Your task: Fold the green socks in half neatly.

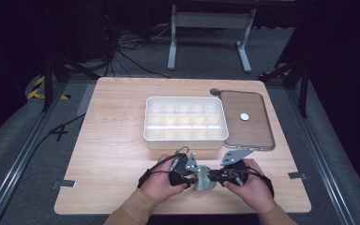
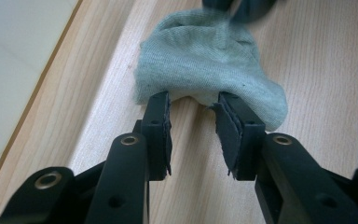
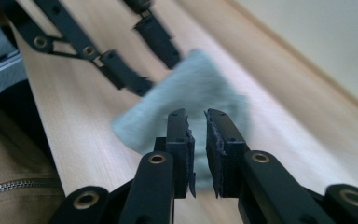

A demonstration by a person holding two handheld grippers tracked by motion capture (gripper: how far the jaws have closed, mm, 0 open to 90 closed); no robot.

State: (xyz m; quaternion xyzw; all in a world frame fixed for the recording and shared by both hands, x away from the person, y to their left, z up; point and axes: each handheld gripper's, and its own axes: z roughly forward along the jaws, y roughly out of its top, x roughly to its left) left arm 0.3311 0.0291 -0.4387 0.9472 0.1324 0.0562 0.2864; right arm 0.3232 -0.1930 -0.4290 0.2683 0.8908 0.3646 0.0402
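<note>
Two grippers are met over a sock [image 1: 203,178] at the table's [image 1: 112,140] 6 o'clock edge. Left gripper [image 2: 193,105] jaws are parted; right gripper [image 3: 196,122] jaws are narrowly parted, nothing clamped.

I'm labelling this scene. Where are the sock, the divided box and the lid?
sock [image 2: 200,56], left gripper view, middle of its knit.
divided box [image 1: 185,140], high view, near wall.
lid [image 1: 246,136], high view, bare near part.

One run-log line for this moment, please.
left gripper: open at sock edge | right gripper: open over sock | sock: on table | organizer box: empty
</note>
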